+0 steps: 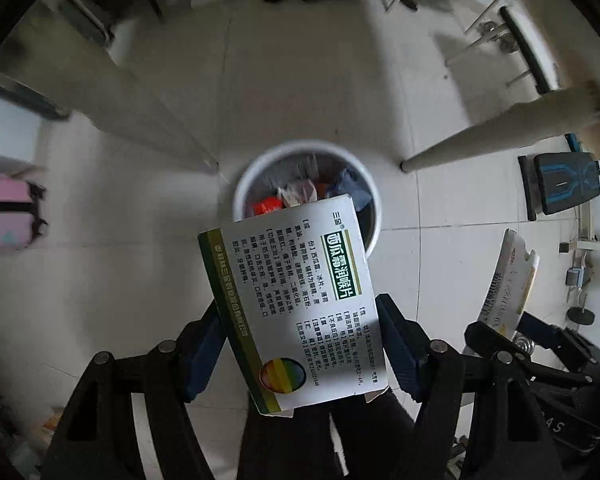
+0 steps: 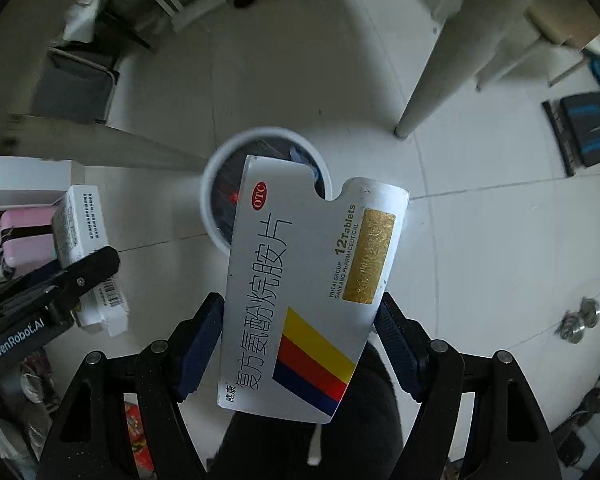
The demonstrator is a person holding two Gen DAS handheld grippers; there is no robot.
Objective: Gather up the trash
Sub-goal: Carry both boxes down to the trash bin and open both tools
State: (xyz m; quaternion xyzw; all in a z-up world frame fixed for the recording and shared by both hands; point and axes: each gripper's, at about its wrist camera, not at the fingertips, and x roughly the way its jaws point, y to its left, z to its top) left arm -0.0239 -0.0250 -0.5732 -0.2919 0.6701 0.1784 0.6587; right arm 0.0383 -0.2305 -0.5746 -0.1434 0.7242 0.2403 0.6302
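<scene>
Home room, white tiled floor point(image 1: 300, 80), table legs point(image 1: 480, 136), pink suitcase point(image 1: 8, 212), dumbbell (right edge) point(image 1: 579, 314), round wastebin point(image 1: 240, 188)

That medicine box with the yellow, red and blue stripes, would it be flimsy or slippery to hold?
The striped medicine box looks like thin card, opened at its far end, so it is probably light and would crush under a hard squeeze. Its glossy face may be slippery. The right gripper clamps its two side edges, and it keeps its shape there.

The right gripper point(image 2: 300, 320) is pinching a white pill box point(image 2: 308, 292) with yellow, red and blue stripes. It is hanging over a round white trash bin point(image 2: 210, 204) on the tiled floor point(image 2: 480, 260). At the left, the other gripper point(image 2: 56, 292) is holding another white box point(image 2: 86, 236).
</scene>
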